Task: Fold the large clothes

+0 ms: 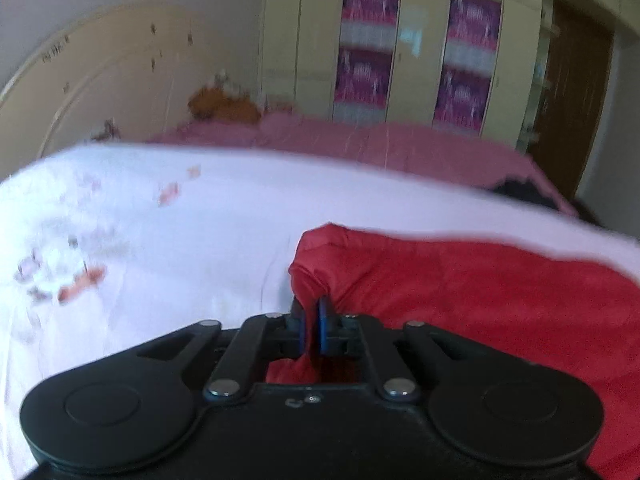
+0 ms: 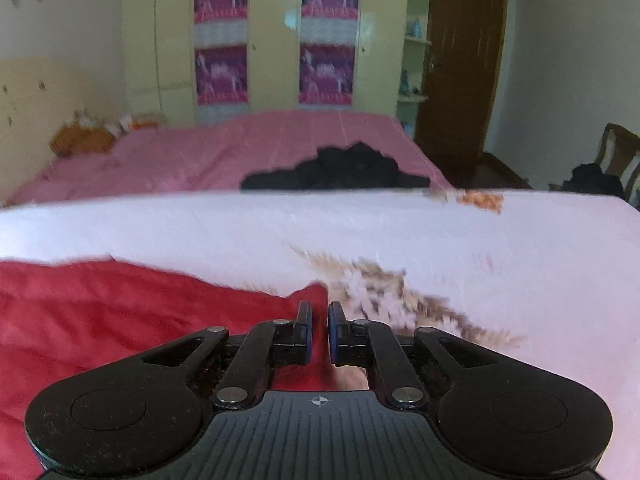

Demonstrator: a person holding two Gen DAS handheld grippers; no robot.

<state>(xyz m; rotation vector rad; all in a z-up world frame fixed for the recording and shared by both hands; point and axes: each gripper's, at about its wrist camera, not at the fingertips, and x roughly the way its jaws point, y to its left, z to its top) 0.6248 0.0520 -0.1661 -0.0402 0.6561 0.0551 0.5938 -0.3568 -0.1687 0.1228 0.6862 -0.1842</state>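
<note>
A large red garment (image 1: pixel 480 300) lies on a white sheet (image 1: pixel 200 220) with a faint flower print. My left gripper (image 1: pixel 311 312) is shut on the garment's left corner, which bunches up around the blue pads. In the right wrist view the red garment (image 2: pixel 120 312) spreads to the left, and my right gripper (image 2: pixel 319 316) is shut on its right corner, with red cloth pinched between the jaws. The white sheet (image 2: pixel 440 232) runs across under both grippers.
A bed with a pink cover (image 2: pixel 240 152) lies beyond the white surface, with a black garment (image 2: pixel 348 168) on its near edge and an orange soft toy (image 2: pixel 80 140) at its far left. A cream wardrobe (image 2: pixel 272 40), a brown door (image 2: pixel 460 60) and a chair (image 2: pixel 616 152) stand behind.
</note>
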